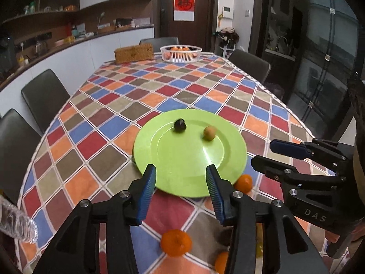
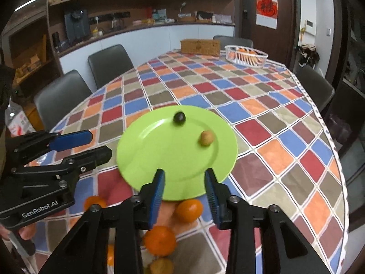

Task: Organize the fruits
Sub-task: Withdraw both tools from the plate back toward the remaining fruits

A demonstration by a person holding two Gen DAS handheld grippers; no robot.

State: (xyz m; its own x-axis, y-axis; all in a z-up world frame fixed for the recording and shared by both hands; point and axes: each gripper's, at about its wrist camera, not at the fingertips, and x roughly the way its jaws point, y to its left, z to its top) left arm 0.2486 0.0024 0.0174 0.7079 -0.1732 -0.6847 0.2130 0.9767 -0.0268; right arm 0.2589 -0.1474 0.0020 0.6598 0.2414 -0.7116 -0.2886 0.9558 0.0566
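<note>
Three tangerines lie on the bench just below the green plate's [image 1: 182, 159] near rim. The nearest tangerine [image 1: 175, 242] sits under and between the left gripper's [image 1: 181, 194] partly open, empty jaws; the right gripper [image 2: 184, 194], equally parted and empty, hangs over another tangerine [image 2: 189, 210].

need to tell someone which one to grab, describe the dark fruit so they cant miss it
Find the green plate near the front of the checked tablecloth. Two small fruits sit on it; the dark fruit is the near-black one, left of the tan fruit.
</note>
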